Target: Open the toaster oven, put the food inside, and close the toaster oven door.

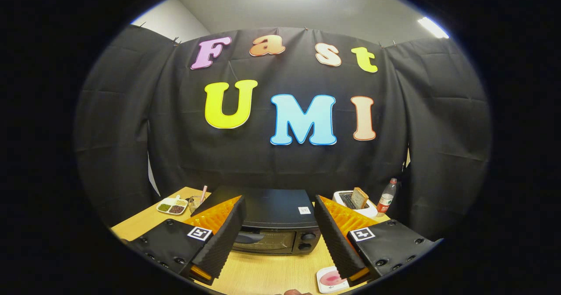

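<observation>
A black toaster oven [274, 222] stands on the wooden table [267, 273] with its glass door shut, its handle and two knobs facing me. It lies just ahead of my gripper [278, 207], whose two fingers [225, 233] stand wide apart on either side of it, holding nothing. A small white plate with a pink piece of food [331, 279] lies on the table close to my right finger, partly hidden by it.
A white toaster with a slice of bread [356, 200] and a plastic bottle [386, 197] stand to the right behind the oven. A divided dish of beans [172, 207] and a small wire basket [196, 202] sit at the back left.
</observation>
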